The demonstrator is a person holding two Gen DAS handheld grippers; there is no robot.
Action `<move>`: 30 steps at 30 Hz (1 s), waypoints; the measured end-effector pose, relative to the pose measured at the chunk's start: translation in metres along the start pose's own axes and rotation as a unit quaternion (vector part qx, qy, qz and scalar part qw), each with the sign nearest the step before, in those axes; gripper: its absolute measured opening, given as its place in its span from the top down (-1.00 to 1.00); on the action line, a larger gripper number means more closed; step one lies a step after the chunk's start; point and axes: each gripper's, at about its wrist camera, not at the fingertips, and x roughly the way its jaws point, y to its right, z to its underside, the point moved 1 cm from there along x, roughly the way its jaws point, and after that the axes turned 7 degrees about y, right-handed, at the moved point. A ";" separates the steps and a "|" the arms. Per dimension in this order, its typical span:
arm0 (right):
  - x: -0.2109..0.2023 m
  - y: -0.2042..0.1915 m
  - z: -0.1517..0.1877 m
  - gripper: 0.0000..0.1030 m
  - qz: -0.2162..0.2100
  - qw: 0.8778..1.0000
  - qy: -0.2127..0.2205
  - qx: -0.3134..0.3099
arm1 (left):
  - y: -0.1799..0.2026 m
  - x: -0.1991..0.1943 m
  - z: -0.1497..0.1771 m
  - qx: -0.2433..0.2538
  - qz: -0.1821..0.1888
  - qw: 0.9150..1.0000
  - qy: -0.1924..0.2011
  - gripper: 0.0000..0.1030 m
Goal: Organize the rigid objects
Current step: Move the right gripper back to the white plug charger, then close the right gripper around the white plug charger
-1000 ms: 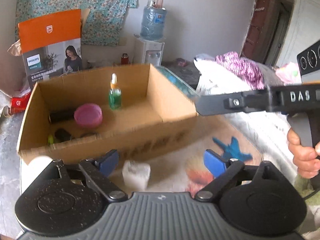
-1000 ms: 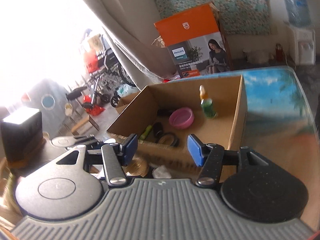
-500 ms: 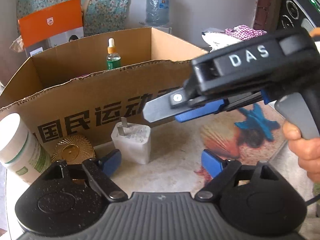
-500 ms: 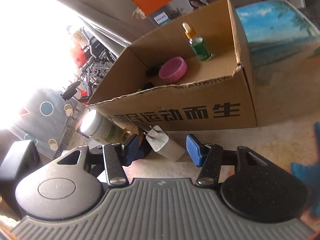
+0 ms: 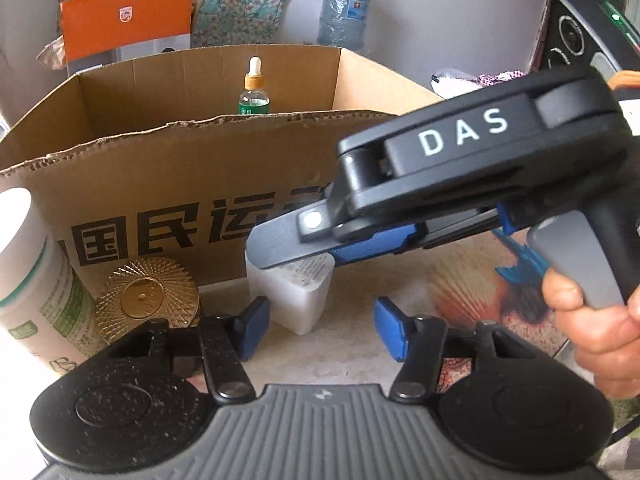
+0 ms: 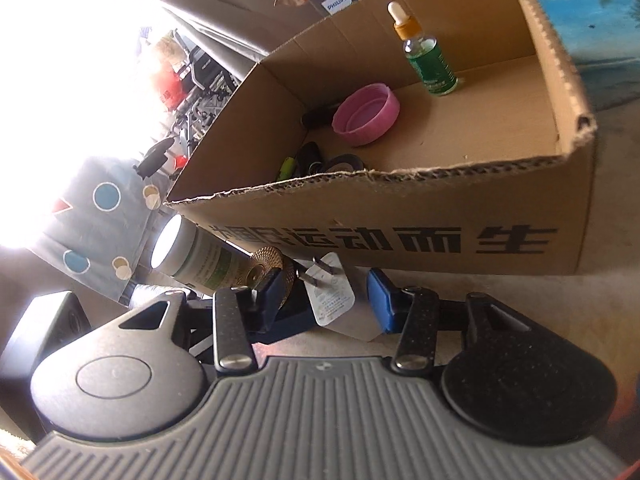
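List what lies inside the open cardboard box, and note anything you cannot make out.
Inside the cardboard box: an upright green dropper bottle, a pink lid lying open side up, a yellow-green item and dark objects in the near corner. The front wall hides those partly, so they stay unidentified.

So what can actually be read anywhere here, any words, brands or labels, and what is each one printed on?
"DAS": side of the right gripper.
"PHILIPS": grey panel of the orange carton behind the cardboard box.
"国民运" and "运动而生": black characters on the cardboard box front.
White charger: fine print, too small.
White bottle: green label, blurred.
Dropper bottle: label unreadable.
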 end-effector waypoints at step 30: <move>-0.038 0.012 0.014 0.10 0.051 0.997 -0.011 0.049 | 0.028 -0.006 -0.001 -0.010 0.063 0.998 -0.013 0.01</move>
